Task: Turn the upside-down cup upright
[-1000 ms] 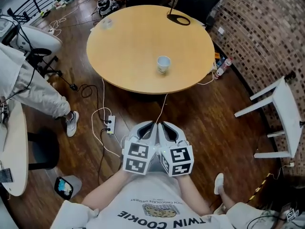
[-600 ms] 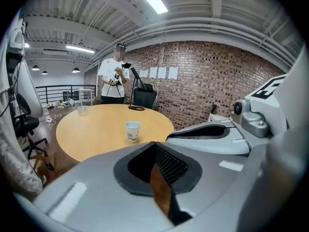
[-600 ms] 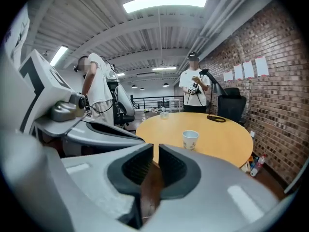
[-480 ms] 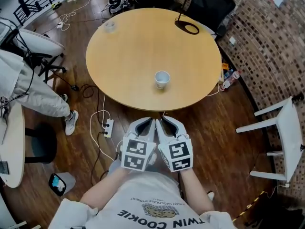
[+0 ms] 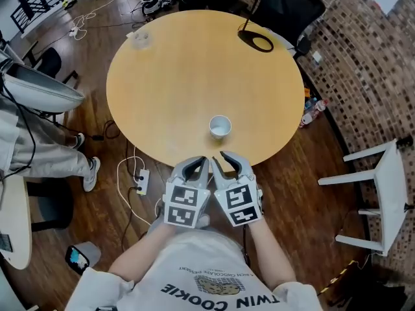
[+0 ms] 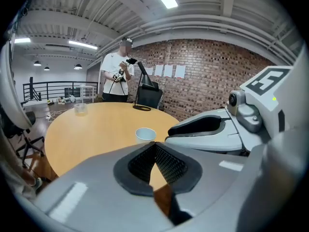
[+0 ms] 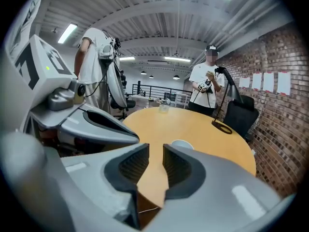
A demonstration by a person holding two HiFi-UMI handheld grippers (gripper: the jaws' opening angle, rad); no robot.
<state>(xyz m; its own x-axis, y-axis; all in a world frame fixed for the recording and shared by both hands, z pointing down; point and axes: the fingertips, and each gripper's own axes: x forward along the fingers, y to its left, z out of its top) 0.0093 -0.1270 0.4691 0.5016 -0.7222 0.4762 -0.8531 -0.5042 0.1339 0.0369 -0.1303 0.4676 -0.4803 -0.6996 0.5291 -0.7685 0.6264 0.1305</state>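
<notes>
Cup (image 5: 220, 127): stood near the round table's (image 5: 162, 76) near edge.
Left gripper (image 5: 195, 167): jaws met, nothing held.
Right gripper (image 5: 228, 162): jaws were opening, narrow gap, empty.

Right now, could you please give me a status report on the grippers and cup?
Left gripper shut, empty. Right gripper jaws opening, nothing between them. Cup by table near edge, untouched. Nothing in the way.
</notes>
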